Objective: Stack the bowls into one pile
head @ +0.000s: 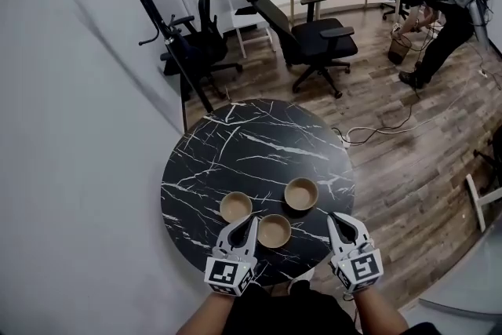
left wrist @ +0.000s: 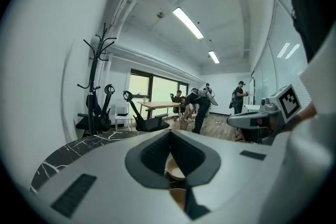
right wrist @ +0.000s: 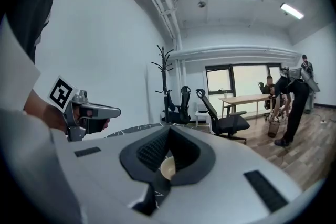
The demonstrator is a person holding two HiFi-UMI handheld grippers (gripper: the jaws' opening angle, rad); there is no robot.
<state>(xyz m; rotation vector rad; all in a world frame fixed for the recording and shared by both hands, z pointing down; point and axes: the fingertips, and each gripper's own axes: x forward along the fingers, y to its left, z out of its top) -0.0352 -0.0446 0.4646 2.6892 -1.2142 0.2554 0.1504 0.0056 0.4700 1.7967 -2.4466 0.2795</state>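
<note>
Bowls lie unstacked on the marble table's point(head: 235, 137) near half: left bowl point(head: 235, 206), middle bowl point(head: 274, 231), right bowl point(head: 301, 194). Left gripper point(head: 250, 223) and right gripper point(head: 336, 220) hover at its near edge, both clenched and empty.

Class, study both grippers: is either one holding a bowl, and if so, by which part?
Nothing is held. The left gripper and the right gripper are both shut and empty. The three bowls stand unstacked on the table.
</note>
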